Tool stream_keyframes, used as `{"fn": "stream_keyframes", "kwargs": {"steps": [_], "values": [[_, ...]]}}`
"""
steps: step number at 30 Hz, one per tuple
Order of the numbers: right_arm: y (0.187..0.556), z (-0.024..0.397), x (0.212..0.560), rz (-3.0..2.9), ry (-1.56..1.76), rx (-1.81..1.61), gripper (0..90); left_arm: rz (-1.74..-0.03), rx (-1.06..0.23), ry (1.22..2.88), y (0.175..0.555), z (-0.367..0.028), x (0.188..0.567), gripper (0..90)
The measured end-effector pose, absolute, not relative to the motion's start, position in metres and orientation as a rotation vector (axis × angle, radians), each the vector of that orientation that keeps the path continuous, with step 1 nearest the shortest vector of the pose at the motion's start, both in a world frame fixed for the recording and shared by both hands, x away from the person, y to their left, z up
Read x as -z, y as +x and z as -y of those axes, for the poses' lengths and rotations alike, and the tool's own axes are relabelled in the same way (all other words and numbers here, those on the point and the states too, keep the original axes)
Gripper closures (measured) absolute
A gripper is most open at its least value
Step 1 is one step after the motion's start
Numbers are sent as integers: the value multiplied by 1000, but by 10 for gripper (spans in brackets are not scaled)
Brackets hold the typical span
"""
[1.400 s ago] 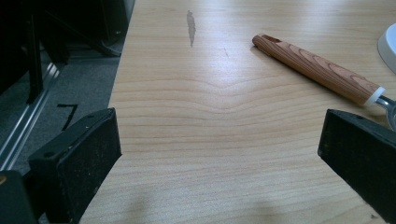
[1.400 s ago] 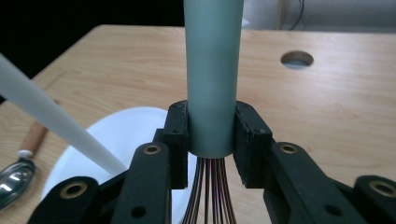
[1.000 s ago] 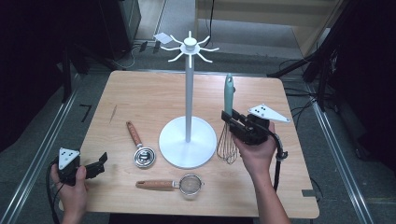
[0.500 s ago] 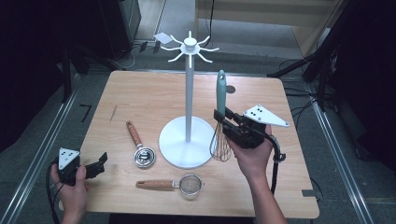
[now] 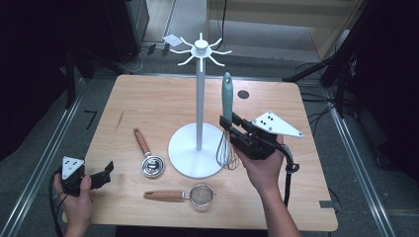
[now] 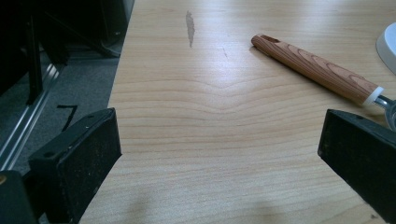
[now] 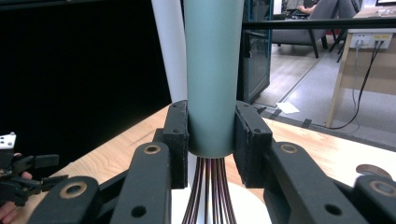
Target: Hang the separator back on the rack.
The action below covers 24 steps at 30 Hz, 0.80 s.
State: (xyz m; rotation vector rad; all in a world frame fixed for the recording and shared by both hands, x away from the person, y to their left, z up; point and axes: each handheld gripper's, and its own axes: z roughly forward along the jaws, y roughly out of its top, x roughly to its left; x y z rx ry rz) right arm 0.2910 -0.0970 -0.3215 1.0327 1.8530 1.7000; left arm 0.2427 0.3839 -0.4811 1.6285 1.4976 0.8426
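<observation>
On the wooden table (image 5: 148, 106), right claw (image 5: 228, 129) grips the whisk (image 5: 227, 123) upright, left claw (image 5: 106, 170) gapes empty

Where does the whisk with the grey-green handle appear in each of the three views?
High view: the whisk stands upright right of centre, beside the white stand, clamped in the right hand-held gripper.
Left gripper view: the whisk is not in it; a wooden handle lies on the table.
Right gripper view: the whisk handle rises at centre between the jaws, wires below.
Shared landmark: the white stand, whose pole is just behind the handle.
</observation>
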Motion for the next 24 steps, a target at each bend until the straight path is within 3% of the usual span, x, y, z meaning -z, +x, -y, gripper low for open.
{"fn": "stream_keyframes", "kwargs": {"steps": [24], "values": [[278,83,306,-1822,926,-1740,706,-1497,-843,1628,243,-384,481,0]]}}
